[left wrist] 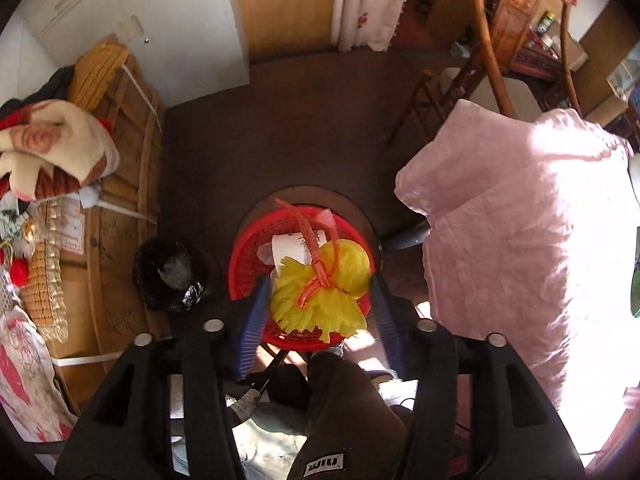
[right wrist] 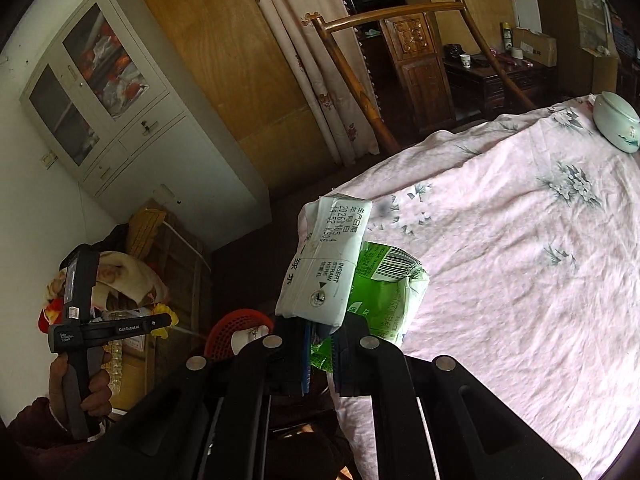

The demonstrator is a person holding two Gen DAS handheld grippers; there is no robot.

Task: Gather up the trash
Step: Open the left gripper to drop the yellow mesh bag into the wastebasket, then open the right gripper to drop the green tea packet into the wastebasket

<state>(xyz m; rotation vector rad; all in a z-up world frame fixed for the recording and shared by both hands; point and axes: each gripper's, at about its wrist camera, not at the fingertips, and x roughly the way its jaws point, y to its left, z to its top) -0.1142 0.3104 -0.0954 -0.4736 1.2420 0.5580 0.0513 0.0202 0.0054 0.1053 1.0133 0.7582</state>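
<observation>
Black gripper arms fill the bottom of both wrist views. Beyond the right gripper spreads a bench draped in a pale pink cloth printed with grey flowers, with a pale green ceramic bowl resting near its far corner. Behind it stand a bamboo chair back, a flowered curtain and a grey cabinet with glass doors.

Seen from the left wrist, the same cloth hangs down at the right edge, and a dark floor runs out to stacked cardboard boxes topped with a folded blanket. A black bin bag sits on the floor against the boxes, just left of a red plastic basket on a round stool. The basket holds yellow crinkled wrapping, an orange claw-like piece lying across it, and a white paper cup.

Jaws on the left gripper stand apart above the basket with nothing clamped; the yellow wrapping lies below, between the blue pads. Jaws on the right gripper are together, clamped on the lower end of a crushed white and green drink carton, held up over the bench edge. A hand grips the left gripper's handle at the lower left of the right wrist view.
</observation>
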